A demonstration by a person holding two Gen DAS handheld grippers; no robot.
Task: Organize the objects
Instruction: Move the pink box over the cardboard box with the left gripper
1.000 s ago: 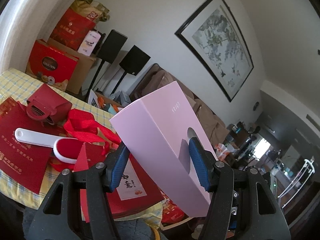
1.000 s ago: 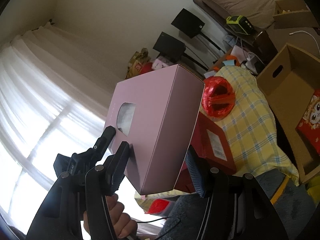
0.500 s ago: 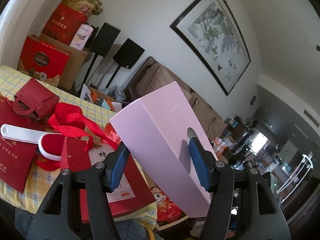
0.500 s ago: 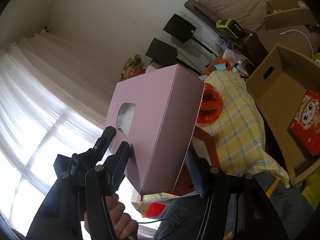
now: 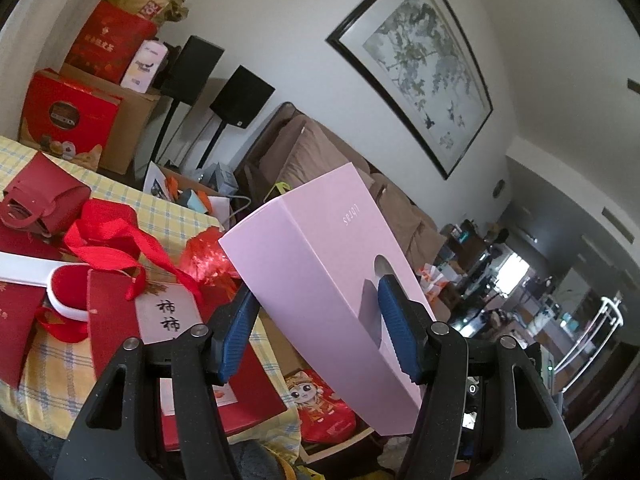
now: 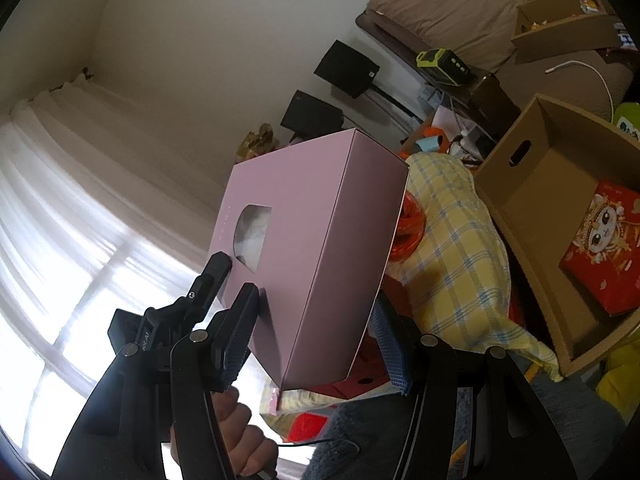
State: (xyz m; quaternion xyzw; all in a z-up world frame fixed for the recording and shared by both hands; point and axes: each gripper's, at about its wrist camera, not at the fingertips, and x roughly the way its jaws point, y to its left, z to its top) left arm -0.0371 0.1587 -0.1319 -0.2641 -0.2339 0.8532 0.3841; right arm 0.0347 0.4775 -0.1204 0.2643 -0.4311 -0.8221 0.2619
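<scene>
Clearly both sets of jaws stand about half open, each clamped on the flat pink cardboard box with an oval window point(image 5: 332, 292): the left gripper point(image 5: 316, 320) pinches one end, the right gripper point(image 6: 316, 328) the other, so the box hangs in the air beside the yellow-checked desk point(image 6: 452, 240). This looks like the carrying step. Next, I judge, both hands must swing together toward the open brown cardboard carton point(image 6: 528, 216) and lower the box evenly.

Pink box point(image 6: 312, 248) hides table point(image 6: 452, 240); contents unclear.
</scene>
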